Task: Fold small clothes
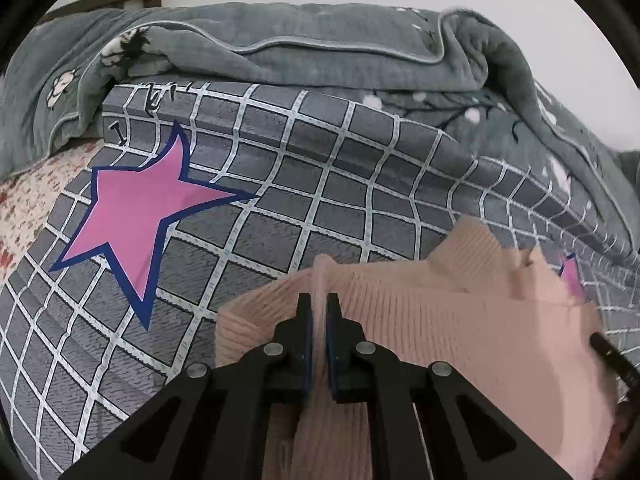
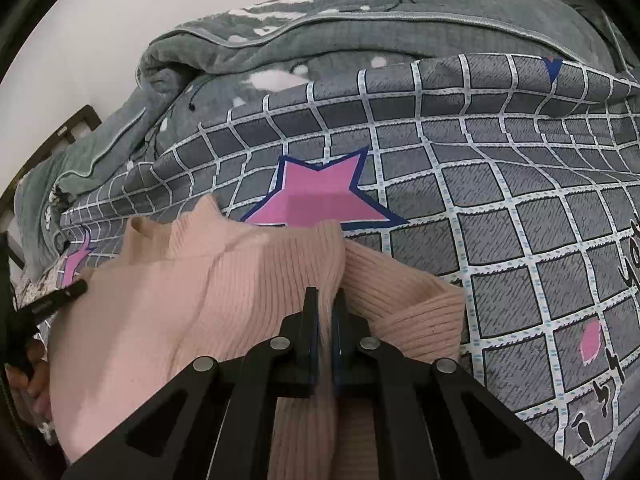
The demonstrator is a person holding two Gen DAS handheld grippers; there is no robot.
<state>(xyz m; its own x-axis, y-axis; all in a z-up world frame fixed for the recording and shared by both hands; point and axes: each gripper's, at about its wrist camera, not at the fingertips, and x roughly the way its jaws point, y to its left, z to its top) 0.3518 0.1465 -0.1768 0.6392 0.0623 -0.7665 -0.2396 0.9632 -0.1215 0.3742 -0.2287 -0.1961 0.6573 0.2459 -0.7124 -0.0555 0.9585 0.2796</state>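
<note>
A pale pink ribbed sweater (image 1: pixel 460 320) lies on a grey checked bedsheet (image 1: pixel 280 208) with pink stars. In the left wrist view my left gripper (image 1: pixel 319 300) is shut on a raised ridge of the sweater near its left shoulder. In the right wrist view the pink sweater (image 2: pixel 224 292) spreads to the left, and my right gripper (image 2: pixel 325 298) is shut on a pinched fold near its right shoulder. The collar (image 2: pixel 200 232) points away from me. Each view shows the other gripper's black tip at the sweater's far edge.
A rumpled grey-green quilt (image 1: pixel 320 52) is heaped along the far side of the bed, against a white wall. A dark wooden headboard (image 1: pixel 120 0) shows at the far left. A floral cloth (image 1: pixel 28 208) lies at the sheet's left edge. A hand (image 2: pixel 32 380) shows at lower left.
</note>
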